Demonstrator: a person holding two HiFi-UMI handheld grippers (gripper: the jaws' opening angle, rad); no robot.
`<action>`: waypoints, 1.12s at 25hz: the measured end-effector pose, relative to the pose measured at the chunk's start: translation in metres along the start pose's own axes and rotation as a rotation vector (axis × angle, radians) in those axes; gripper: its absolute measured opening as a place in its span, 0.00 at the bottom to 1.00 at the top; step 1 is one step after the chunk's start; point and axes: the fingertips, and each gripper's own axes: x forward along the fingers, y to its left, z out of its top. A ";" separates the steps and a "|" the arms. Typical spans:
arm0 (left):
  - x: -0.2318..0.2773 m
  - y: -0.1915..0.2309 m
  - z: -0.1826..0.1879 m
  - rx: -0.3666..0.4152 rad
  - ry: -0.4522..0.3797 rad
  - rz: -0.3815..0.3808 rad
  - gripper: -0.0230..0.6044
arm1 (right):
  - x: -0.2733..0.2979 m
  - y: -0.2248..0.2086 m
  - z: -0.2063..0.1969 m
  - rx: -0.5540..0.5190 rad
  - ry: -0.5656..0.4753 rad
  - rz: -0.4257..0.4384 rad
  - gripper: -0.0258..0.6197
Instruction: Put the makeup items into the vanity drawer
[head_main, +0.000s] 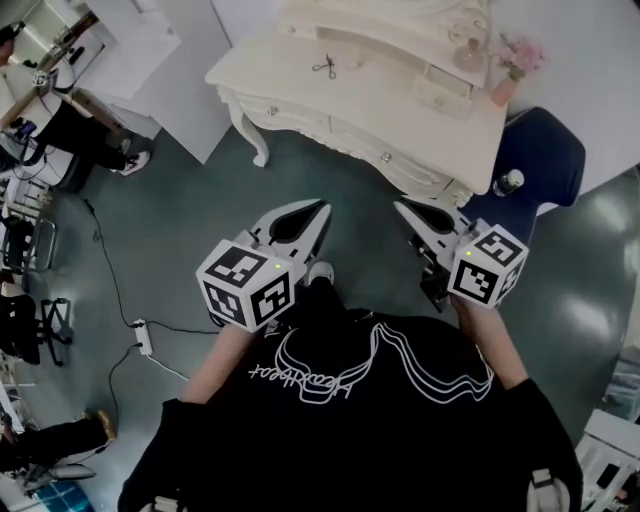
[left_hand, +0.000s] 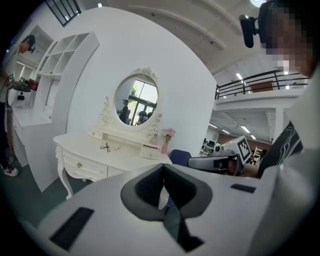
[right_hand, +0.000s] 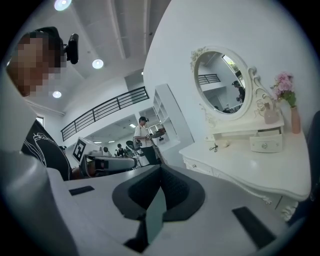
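Note:
The cream vanity (head_main: 390, 105) stands ahead of me on the dark floor, with an oval mirror (left_hand: 135, 102) on it. A black eyelash curler (head_main: 325, 67) and a small pale item (head_main: 356, 62) lie on its top. A small drawer box (head_main: 441, 95) sits near the pink flower vase (head_main: 512, 66). The front drawers (head_main: 300, 118) look closed. My left gripper (head_main: 320, 212) and right gripper (head_main: 402, 208) hang side by side in the air short of the vanity. Both are shut with nothing in them. The curler (right_hand: 214, 148) also shows in the right gripper view.
A blue chair (head_main: 541, 150) with a water bottle (head_main: 508, 183) on it stands at the vanity's right end. A power strip (head_main: 143, 337) and cables lie on the floor to my left. White shelving (left_hand: 56, 80) and seated people (head_main: 85, 135) are further left.

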 end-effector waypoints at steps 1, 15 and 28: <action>0.005 0.014 0.006 -0.005 0.008 -0.006 0.04 | 0.013 -0.006 0.006 0.007 0.003 -0.006 0.05; 0.070 0.201 0.066 -0.042 0.102 -0.069 0.04 | 0.174 -0.093 0.058 0.066 0.024 -0.119 0.05; 0.118 0.257 0.086 -0.030 0.107 -0.075 0.04 | 0.210 -0.147 0.076 0.054 0.013 -0.170 0.05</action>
